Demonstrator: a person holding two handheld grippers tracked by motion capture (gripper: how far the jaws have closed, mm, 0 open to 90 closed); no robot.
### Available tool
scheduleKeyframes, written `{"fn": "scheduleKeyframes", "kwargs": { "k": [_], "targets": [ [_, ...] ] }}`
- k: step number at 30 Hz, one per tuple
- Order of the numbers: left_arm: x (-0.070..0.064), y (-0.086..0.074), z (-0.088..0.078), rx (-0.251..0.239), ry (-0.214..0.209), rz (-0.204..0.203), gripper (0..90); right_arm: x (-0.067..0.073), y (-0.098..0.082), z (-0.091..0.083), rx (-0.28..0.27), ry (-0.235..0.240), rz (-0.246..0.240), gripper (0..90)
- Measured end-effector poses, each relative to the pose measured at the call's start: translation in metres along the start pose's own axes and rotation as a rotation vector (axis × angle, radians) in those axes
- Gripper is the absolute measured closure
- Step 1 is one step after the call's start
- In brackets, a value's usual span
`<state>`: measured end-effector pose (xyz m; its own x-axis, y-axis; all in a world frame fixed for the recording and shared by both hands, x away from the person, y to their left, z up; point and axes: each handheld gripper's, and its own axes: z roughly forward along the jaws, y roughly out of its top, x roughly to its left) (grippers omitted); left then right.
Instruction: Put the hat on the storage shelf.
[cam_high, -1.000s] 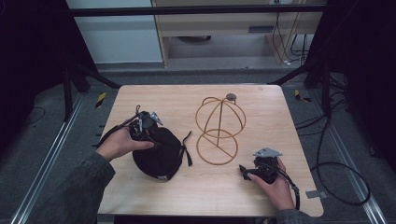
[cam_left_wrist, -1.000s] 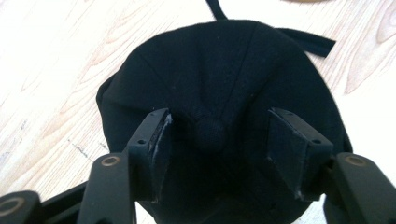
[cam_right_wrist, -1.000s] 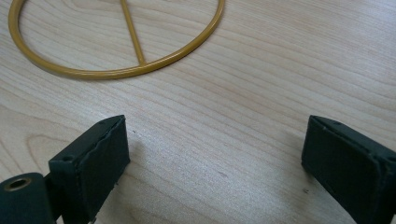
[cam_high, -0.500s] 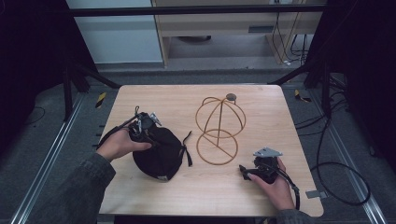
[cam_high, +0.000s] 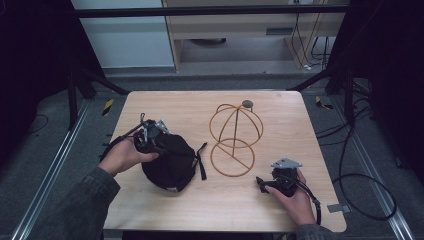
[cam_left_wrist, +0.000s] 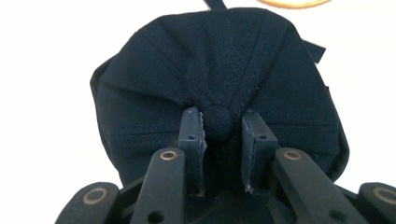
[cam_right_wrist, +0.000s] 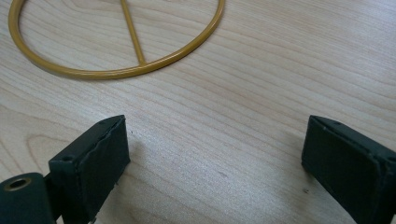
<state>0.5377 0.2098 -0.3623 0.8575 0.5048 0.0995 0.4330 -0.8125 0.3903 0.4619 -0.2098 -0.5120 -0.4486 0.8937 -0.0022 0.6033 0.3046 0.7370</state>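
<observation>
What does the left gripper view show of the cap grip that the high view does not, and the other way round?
Left gripper view: the pads pinch the dark fabric at the cap's top button, the folds gathered between the jaws, which have just been closing.

High view: the left gripper on the cap's upper left side, the gold wire stand beside it, and the right gripper resting apart on the wooden table.

Both: the dark cap lying on the table and part of the stand's base ring.

Gold wire stand (cam_high: 234, 140) upright on light wooden counter (cam_high: 280, 107), round base ring (cam_right_wrist: 116, 42) flat on the wood. Behind the counter, pale cabinet (cam_high: 125, 45); cables (cam_high: 360, 165) on grey floor (cam_high: 60, 145) at right.
</observation>
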Motion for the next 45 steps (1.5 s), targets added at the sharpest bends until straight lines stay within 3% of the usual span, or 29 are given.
{"fn": "scheduleKeyframes", "kwargs": {
  "k": [6, 18, 27, 45],
  "targets": [
    [-0.004, -0.005, -0.025, -0.055, 0.021, 0.022, 72.8, 0.0, 0.0, 0.0, 0.0, -0.002, 0.0, 7.5],
    [-0.015, -0.014, -0.075, -0.185, 0.024, 0.046, 73.2, 0.0, 0.0, 0.0, 0.002, -0.004, 0.003, 7.1],
    [-0.033, -0.013, -0.107, -0.301, 0.022, 0.081, 73.6, 0.0, 0.0, 0.0, 0.001, -0.004, 0.002, 7.1],
    [-0.057, -0.001, -0.137, -0.352, 0.013, 0.156, 73.6, 0.0, 0.0, 0.0, 0.001, -0.004, 0.002, 7.1]
  ]
}}
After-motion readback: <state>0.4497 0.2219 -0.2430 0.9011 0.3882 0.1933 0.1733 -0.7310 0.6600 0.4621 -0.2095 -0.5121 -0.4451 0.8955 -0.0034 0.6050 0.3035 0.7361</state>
